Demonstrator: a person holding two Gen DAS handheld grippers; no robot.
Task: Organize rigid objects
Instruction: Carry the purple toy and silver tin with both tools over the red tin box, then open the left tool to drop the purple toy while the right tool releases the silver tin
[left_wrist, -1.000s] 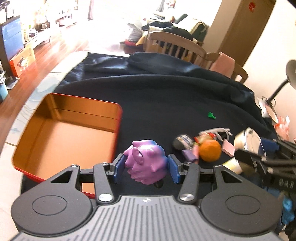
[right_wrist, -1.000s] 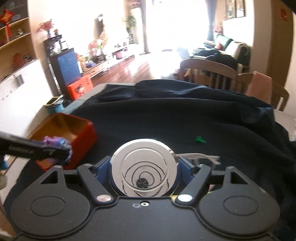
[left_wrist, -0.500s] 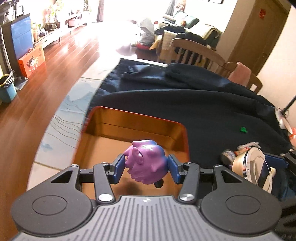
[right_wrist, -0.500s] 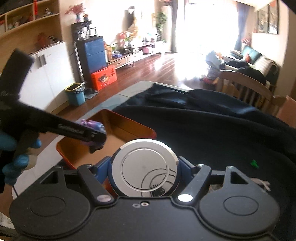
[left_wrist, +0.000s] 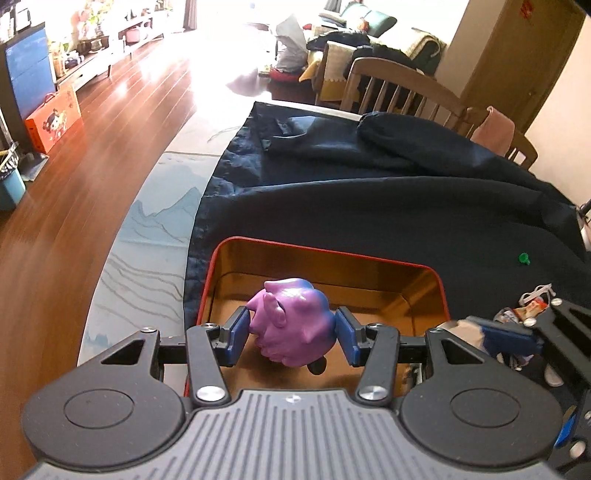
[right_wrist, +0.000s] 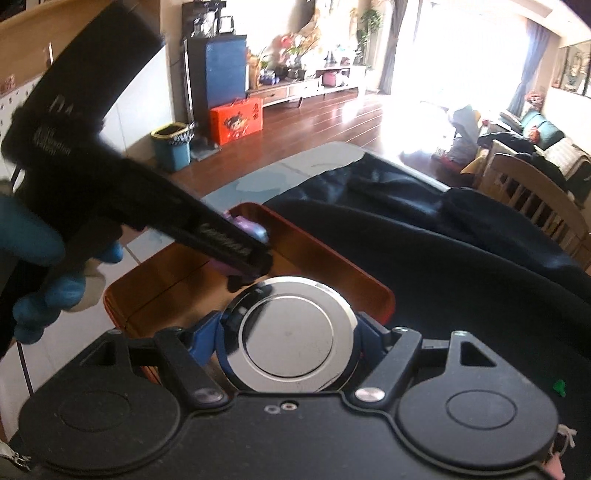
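The left gripper (left_wrist: 291, 334) has a black body with two round discs, silver screws, a grey ribbed plate in the middle and blue pads on its fingers (left_wrist: 237, 335). The right gripper (right_wrist: 286, 341) is built the same way, black with silver screws and blue pads, but its middle plate is plain black. The left hand (right_wrist: 44, 266) wears a blue glove, and the black housing above it carries small white lettering.
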